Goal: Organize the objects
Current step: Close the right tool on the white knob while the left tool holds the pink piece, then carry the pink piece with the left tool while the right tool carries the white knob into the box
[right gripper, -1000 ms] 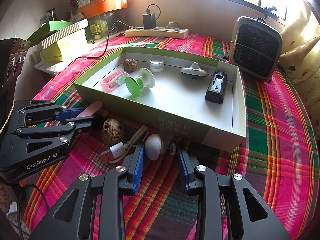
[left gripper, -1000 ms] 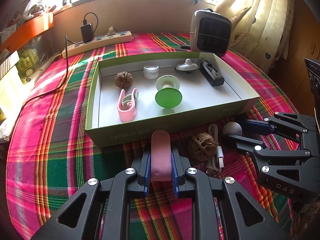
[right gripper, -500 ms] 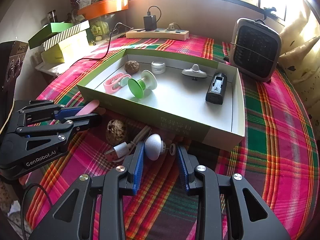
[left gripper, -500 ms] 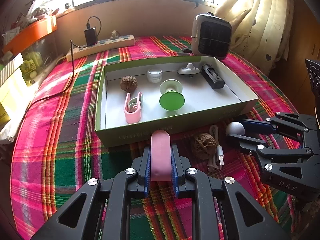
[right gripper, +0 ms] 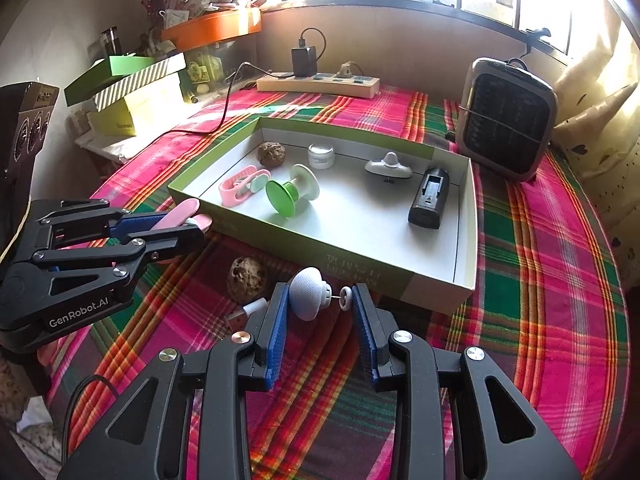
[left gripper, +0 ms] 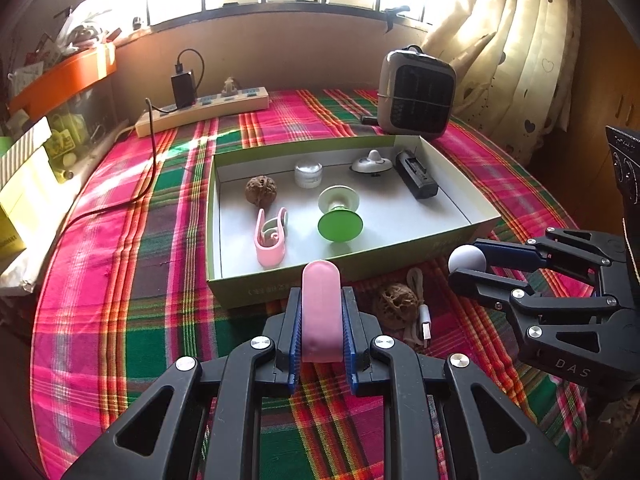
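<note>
A light, stiff pink clip (left gripper: 321,312) is clamped at mid-length in the left hand-held gripper (left gripper: 321,320); a small, fragile white spool (right gripper: 310,298), gripped end-to-end, is carried by the right hand-held gripper (right gripper: 320,300), the box (right gripper: 360,268) just ahead.

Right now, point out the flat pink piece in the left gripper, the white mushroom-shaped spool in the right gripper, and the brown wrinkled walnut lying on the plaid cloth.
Flat pink piece (left gripper: 321,312), left wrist view, middle of its face.
White mushroom-shaped spool (right gripper: 307,293), right wrist view, its domed cap.
Brown wrinkled walnut (right gripper: 247,279), right wrist view, centre of shell.

A home room: plaid tablecloth (left gripper: 120,260), heart-print curtain (left gripper: 516,52), small heater (right gripper: 506,120) by a sunny window.
</note>
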The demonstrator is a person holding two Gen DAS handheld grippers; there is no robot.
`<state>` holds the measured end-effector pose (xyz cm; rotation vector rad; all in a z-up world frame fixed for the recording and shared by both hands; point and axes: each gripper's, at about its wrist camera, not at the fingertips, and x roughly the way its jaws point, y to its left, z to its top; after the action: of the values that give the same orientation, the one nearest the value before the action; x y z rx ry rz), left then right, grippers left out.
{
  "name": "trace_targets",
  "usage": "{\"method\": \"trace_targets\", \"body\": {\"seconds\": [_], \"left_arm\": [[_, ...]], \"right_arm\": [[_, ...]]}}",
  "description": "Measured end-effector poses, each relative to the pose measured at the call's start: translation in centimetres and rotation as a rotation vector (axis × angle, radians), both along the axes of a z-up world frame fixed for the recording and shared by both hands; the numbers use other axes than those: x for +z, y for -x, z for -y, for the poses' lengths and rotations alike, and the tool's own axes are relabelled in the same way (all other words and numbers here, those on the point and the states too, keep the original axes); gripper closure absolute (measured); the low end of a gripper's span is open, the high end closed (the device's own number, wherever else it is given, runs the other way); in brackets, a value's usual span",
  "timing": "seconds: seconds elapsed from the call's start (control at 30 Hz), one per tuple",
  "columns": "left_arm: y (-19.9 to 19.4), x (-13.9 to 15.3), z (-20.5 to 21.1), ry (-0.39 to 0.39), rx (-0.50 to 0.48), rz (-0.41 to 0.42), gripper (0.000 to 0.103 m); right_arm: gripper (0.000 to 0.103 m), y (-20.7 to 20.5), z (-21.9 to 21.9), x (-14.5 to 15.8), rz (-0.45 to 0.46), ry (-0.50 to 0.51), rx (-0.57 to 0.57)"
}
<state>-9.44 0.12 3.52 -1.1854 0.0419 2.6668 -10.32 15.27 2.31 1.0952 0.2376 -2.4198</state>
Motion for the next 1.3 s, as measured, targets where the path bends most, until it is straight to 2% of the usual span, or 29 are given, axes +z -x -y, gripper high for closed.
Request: {"method": "trace_targets", "body": {"seconds": [0.4, 0.93, 1.3], "left_arm": [[1.2, 0.8, 0.4, -0.002, 0.015, -0.013, 0.087], [5.7, 0.6, 0.4, -0.001, 0.006, -0.009, 0.087], [9.1, 0.4, 0.2, 0.003, -0.008, -0.006, 0.087]], "right_arm": [[0.07, 0.7, 0.0, 1.6, -0.034, 0.013, -0.002], [0.07, 5.3, 0.0, 1.8, -0.037, 0.0, -0.037], [0.07, 8.8, 0.6, 0.9, -0.009, -0.013, -0.043]]}}
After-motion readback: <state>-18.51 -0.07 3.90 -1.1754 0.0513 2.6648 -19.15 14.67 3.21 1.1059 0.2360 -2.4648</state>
